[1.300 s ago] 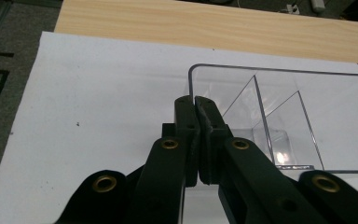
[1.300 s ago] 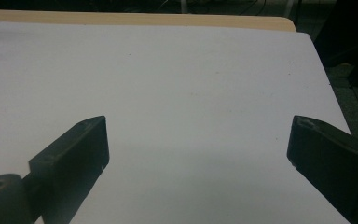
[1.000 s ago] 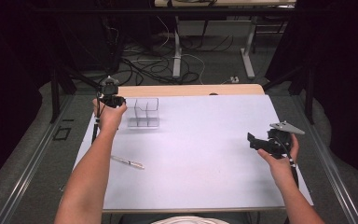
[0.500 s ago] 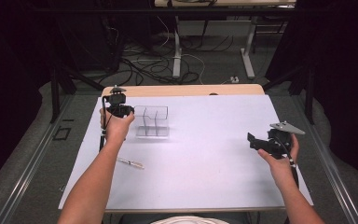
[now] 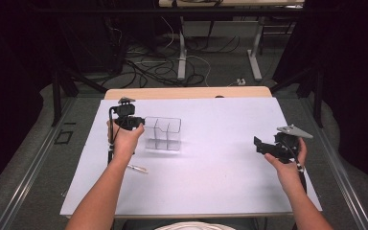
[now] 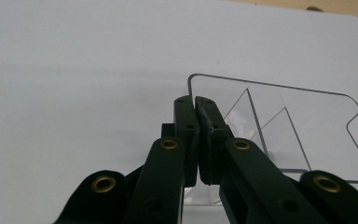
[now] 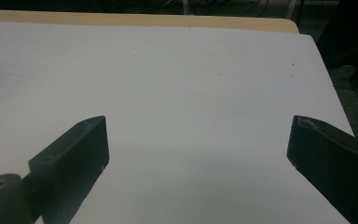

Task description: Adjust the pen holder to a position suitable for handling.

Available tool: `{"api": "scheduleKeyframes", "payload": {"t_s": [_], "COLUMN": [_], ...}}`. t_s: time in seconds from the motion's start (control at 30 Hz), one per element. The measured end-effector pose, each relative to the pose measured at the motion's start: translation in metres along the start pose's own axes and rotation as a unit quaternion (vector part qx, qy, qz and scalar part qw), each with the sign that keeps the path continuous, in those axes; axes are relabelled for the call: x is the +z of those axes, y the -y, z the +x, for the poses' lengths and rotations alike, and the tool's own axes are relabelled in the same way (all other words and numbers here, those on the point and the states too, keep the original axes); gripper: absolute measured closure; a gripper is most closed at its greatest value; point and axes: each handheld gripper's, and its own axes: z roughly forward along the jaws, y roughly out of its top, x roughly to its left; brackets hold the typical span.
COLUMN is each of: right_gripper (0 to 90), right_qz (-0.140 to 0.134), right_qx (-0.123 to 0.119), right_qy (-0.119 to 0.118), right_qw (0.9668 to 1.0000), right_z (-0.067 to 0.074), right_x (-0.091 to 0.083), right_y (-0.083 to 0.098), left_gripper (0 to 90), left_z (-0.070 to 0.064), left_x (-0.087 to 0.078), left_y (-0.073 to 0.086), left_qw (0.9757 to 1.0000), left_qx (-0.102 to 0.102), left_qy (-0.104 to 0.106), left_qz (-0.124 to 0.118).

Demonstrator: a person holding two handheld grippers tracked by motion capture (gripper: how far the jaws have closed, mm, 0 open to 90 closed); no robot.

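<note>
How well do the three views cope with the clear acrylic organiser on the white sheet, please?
High view: the clear acrylic compartment organiser reads only by its faint edges, and the surroundings are dark. Left gripper view: the black left gripper close up looks soft while the wall outline stays crisp. Right gripper view: dim, with a grey cast on the white table sheet.

We record a white sheet (image 5: 220,187) covering the table top, with a strip of bare wood (image 5: 187,92) showing along its far edge. In the right gripper view that wooden edge (image 7: 135,18) also runs across the top. A thin pen-like item (image 5: 138,168) lies flat on the sheet near its left side. Beyond the table we note grey floor with a tangle of loose cables (image 5: 139,64), two light table legs (image 5: 182,52) of a further bench, and a small white plug (image 5: 240,81) between them. A dark square outline (image 5: 63,137) marks the floor at left.
</note>
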Motion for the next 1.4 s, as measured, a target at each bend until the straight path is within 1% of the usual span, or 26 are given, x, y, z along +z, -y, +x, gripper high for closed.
{"api": "scheduleKeyframes", "payload": {"t_s": [0.07,0.13,0.2,0.27,0.37,0.43,0.47,0.5,0.53,0.6,0.63,0.7,0.73,0.77,0.8,0.83,0.87,0.97,1.03,1.07,1.1,1.17,1.23,1.3,1.33,1.4], "right_gripper": [5.2,5.2,5.2,5.2,5.2,5.2,5.2,5.2,5.2,5.2,5.2,5.2,5.2,5.2,5.2,5.2,5.2,5.2,5.2,5.2,5.2,5.2,5.2,5.2,5.2,5.2], "right_qz": [-0.002,0.001,0.003,0.0,0.003,0.0,-0.001,-0.002,0.002,0.003,0.002,0.003,0.003,0.001,0.003,0.01,0.001,0.0,0.002,0.003,0.002,0.002,0.0,0.0,-0.004,0.0], "right_qx": [0.0,0.0,-0.002,-0.005,-0.008,-0.008,-0.003,-0.004,-0.004,-0.007,-0.007,-0.006,-0.006,-0.011,-0.013,-0.014,-0.012,-0.011,-0.012,-0.008,-0.008,-0.013,-0.013,-0.012,-0.013,-0.013], "right_qy": [0.002,0.0,0.001,-0.001,0.0,0.001,0.003,0.002,-0.001,0.0,-0.001,-0.001,-0.002,-0.002,-0.001,-0.001,-0.003,-0.003,-0.002,-0.001,-0.002,-0.001,-0.003,-0.002,0.001,-0.003], "right_qw": [1.0,1.0,1.0,1.0,1.0,1.0,1.0,1.0,1.0,1.0,1.0,1.0,1.0,0.9999,0.9999,0.9998,0.9999,0.9999,0.9999,1.0,1.0,0.9999,0.9999,0.9999,0.9999,0.9999], "right_z": [0.0,0.001,0.001,0.0,0.0,0.001,0.003,0.003,0.003,0.003,0.003,0.003,0.003,0.003,0.003,0.003,0.003,0.003,0.003,0.003,0.003,0.003,0.003,0.003,0.004,0.004], "right_x": [0.0,0.0,0.0,0.001,0.001,0.001,0.001,0.001,0.001,0.001,0.002,0.002,0.002,0.002,0.002,0.0,0.002,0.001,0.001,0.001,0.001,0.001,0.001,0.001,0.002,0.002], "right_y": [0.0,0.0,0.0,0.0,0.0,0.0,0.0,0.0,0.0,0.0,0.001,0.001,0.001,0.0,0.0,0.0,0.0,0.0,0.0,0.0,0.0,0.0,0.0,0.0,0.0,0.0], "left_gripper": [88.7,88.5,88.4,88.4,88.2,88.1,88.0,87.9,87.9,87.7,87.5,87.3,87.2,87.1,87.1,87.1,87.0,86.5,86.0,85.2,83.7,81.6,79.0,75.6,74.4,73.3], "left_z": [0.0,0.0,0.001,0.003,0.004,0.005,0.006,0.005,0.005,0.004,0.004,0.002,0.002,0.002,0.002,0.002,0.002,0.004,0.006,0.007,0.008,0.01,0.013,0.015,0.018,0.022], "left_x": [-0.001,-0.002,-0.004,-0.006,-0.008,-0.009,-0.01,-0.01,-0.011,-0.012,-0.012,-0.012,-0.013,-0.013,-0.013,-0.013,-0.014,-0.013,-0.013,-0.013,-0.012,-0.013,-0.015,-0.017,-0.019,-0.021], "left_y": [0.003,0.007,0.012,0.016,0.021,0.024,0.024,0.025,0.026,0.027,0.028,0.029,0.029,0.029,0.03,0.03,0.03,0.031,0.032,0.031,0.032,0.032,0.032,0.032,0.032,0.033], "left_qw": [1.0,0.9999,0.9999,0.9998,0.9998,0.9997,0.9996,0.9995,0.9995,0.9994,0.9993,0.9991,0.999,0.9989,0.9991,0.999,0.9989,0.9985,0.9982,0.9978,0.9978,0.9975,0.9968,0.9961,0.9955,0.9946], "left_qx": [-0.005,-0.005,0.0,0.0,0.006,0.003,0.007,0.003,0.003,0.012,0.01,0.008,0.01,0.013,0.012,0.013,0.013,0.013,0.018,0.024,0.026,0.025,0.026,0.027,0.034,0.037], "left_qy": [0.007,0.01,0.012,0.017,0.02,0.024,0.026,0.029,0.029,0.029,0.033,0.039,0.04,0.041,0.039,0.041,0.042,0.051,0.055,0.06,0.061,0.066,0.075,0.082,0.085,0.086], "left_qz": [0.003,0.007,0.007,0.005,0.006,0.007,0.01,0.01,0.01,0.012,0.015,0.013,0.016,0.017,0.013,0.016,0.016,0.018,0.015,0.016,0.007,0.007,0.001,-0.02,-0.027,-0.044]}}
